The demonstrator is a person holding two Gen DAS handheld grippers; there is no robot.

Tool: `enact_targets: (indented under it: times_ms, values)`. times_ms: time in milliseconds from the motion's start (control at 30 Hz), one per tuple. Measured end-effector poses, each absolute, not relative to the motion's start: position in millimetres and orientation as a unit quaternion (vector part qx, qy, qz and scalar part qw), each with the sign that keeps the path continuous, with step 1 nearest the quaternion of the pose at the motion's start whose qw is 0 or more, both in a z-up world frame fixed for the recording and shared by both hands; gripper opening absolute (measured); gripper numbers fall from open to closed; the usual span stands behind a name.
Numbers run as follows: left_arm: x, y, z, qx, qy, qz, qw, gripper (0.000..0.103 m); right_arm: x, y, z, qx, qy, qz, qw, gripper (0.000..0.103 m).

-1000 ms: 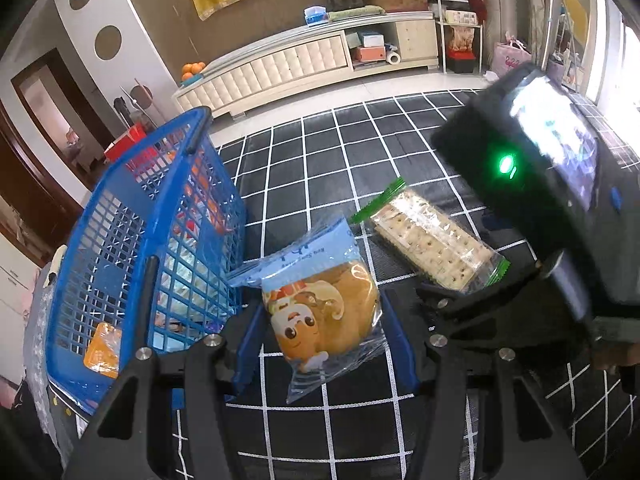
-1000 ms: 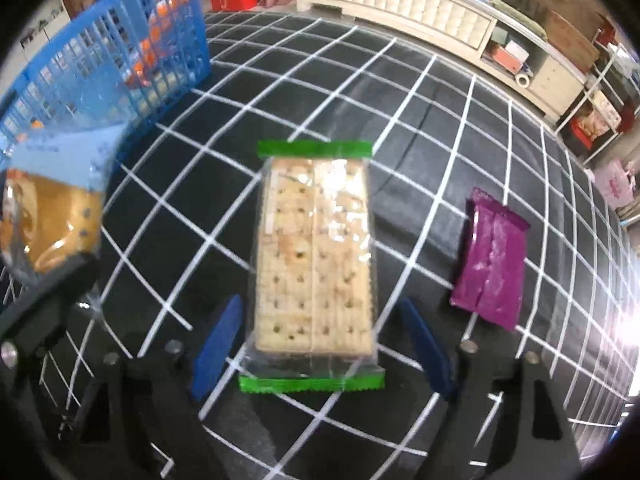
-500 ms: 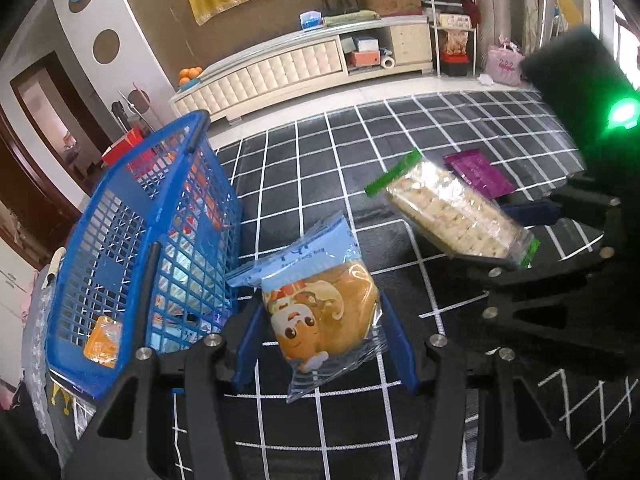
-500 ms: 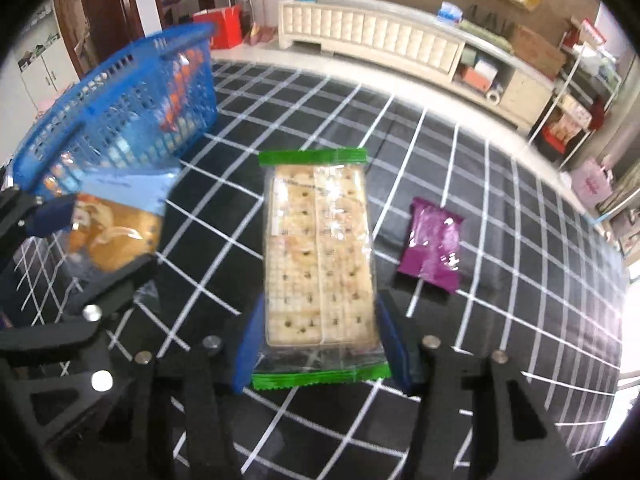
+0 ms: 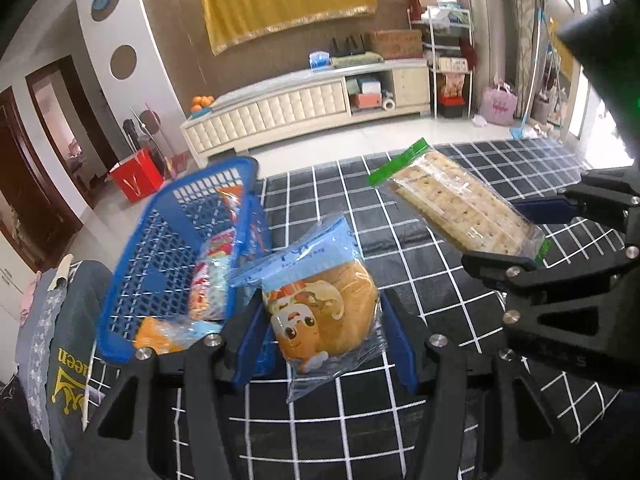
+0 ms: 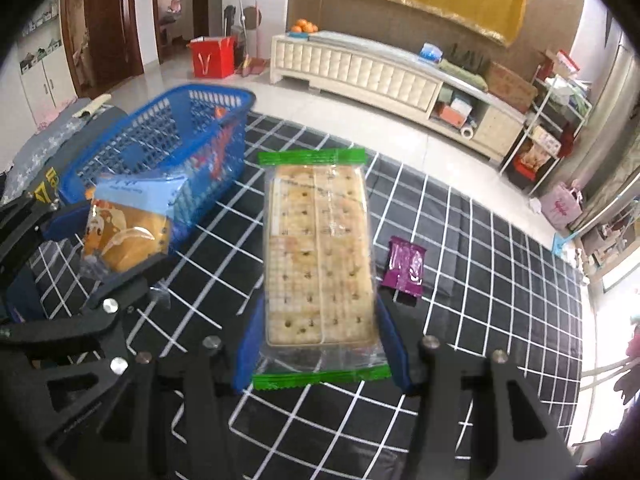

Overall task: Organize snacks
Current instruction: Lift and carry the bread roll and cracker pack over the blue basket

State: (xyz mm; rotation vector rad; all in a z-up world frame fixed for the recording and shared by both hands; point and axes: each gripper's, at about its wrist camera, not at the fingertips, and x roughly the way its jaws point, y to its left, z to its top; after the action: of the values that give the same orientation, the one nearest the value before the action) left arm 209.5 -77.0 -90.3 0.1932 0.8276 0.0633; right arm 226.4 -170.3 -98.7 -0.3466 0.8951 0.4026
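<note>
Blue basket (image 5: pixel 176 248): your landmark; a latticed plastic tub standing on the checked mat (image 5: pixel 400 408), with several snack packets lying inside it.
Left gripper (image 5: pixel 320 344): your blue pads are clamped on either side of the bun packet (image 5: pixel 320 312), which you hold clear of the mat, just beside the basket's near wall.
Bun packet: clear wrap with a pale blue top and a cartoon face; a round golden bun inside.
Right gripper (image 6: pixel 320 344): your pads grasp the cracker pack (image 6: pixel 318 256) by its near end, and the pack juts forward off the mat, on the far side of the bun from the basket.
Cracker pack: long clear sleeve with green sealed ends and two rows of pale crackers.
Purple packet (image 6: pixel 404 266): lies flat on the mat, well apart from the basket, beyond the cracker pack.
Red bag (image 6: pixel 211 58): stands on the pale floor behind the basket.
Cream cabinet (image 6: pixel 360 70): runs along the wall, far behind the basket.
</note>
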Motion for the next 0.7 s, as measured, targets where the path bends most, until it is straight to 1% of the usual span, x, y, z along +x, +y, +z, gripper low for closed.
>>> enact_targets:
  times_ms: [267,533,700]
  values:
    - [177.4,-48.2,-58.9,0.076,0.372,0.029,0.925,0.053,201.9,-140.4,-63.3,-0.175,0.395,0.195,0.880,0.058]
    - [166.7,-3.6,-34.0,0.042,0.360,0.032,0.932,0.053,194.2,-111.2,-46.7,-0.166,0.381,0.218,0.883,0.058]
    - [162.5,16.0,-25.6,0.051,0.354,0.031,0.933,0.053,198.1,-87.4,-38.7,-0.182,0.376,0.232,0.878,0.058]
